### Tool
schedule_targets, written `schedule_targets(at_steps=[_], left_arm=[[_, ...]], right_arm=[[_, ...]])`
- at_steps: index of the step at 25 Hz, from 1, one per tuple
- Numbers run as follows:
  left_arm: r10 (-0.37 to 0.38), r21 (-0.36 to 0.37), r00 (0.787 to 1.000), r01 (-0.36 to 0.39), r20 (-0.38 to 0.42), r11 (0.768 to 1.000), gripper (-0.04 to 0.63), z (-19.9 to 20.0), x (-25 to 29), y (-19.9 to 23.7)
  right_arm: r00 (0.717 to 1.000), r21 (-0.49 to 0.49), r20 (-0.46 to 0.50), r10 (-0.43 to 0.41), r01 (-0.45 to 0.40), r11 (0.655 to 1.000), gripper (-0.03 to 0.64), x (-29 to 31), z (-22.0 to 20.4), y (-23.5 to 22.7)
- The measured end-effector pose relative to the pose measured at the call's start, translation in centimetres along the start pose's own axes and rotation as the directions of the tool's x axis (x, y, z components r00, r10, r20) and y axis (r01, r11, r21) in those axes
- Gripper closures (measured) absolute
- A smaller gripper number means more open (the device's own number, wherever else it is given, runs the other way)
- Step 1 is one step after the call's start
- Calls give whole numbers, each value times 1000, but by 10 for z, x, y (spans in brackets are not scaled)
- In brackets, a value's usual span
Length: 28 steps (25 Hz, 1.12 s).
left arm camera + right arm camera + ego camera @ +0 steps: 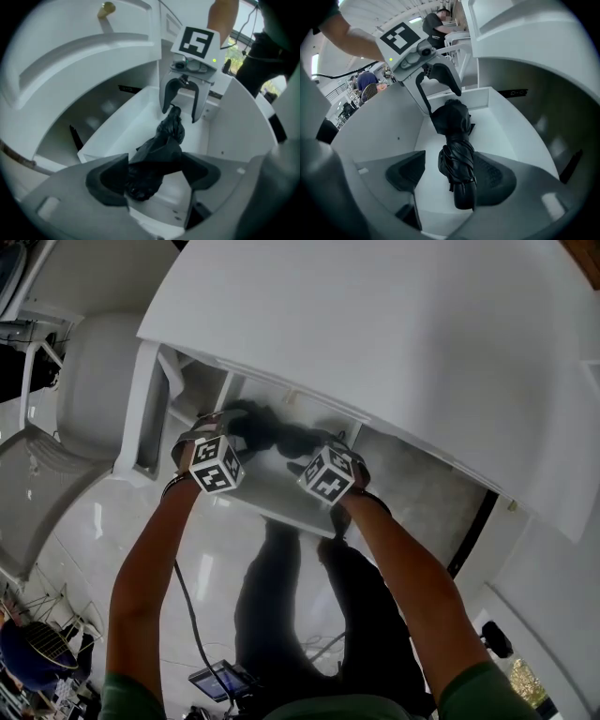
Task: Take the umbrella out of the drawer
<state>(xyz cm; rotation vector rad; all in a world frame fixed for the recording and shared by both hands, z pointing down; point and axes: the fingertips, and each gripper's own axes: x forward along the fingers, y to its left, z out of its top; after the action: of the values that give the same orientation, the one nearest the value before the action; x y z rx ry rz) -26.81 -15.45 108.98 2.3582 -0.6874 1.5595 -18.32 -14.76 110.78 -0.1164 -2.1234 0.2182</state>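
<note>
- Umbrella [457,154]: black, folded, lying lengthwise on the bottom of the open drawer [379,126].
- Left tool [152,176]: jaws spread wide, astride one end of the umbrella, pads not clamped on it.
- Right tool [450,176]: jaws spread wide, astride the umbrella's rounded end, not clamped.
- Drawer: white, pulled out from a white cabinet [375,334].
- Knob [107,8]: gold-coloured, on a white panel above.

The umbrella [457,159] is black cloth, creased into folds, with a faint sheen. Its handle [464,194] looks like smooth, glossy dark plastic. The drawer [506,131] is smooth white with a satin finish. The knob [107,8] looks like brass. The pads [494,176] of the right claw [450,177] are matt, dark and finely dimpled. The floor [216,559] is glossy and reflective.
</note>
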Motion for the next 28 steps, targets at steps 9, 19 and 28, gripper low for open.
schedule_targets(at_steps=[9, 19, 28], left_arm=[[-8, 18, 1000, 8, -19, 1000, 333, -10, 27, -4], [42, 30, 999, -41, -23, 999, 578, 3, 18, -2], [38, -22, 999, -38, -14, 999, 586, 22, -18, -12]], right_arm=[[993, -45, -101, -65, 61, 997, 377, 33, -14, -18], [990, 5, -113, -81, 82, 997, 512, 21, -13, -12], [993, -13, -75, -90, 89, 996, 522, -26, 4, 7]])
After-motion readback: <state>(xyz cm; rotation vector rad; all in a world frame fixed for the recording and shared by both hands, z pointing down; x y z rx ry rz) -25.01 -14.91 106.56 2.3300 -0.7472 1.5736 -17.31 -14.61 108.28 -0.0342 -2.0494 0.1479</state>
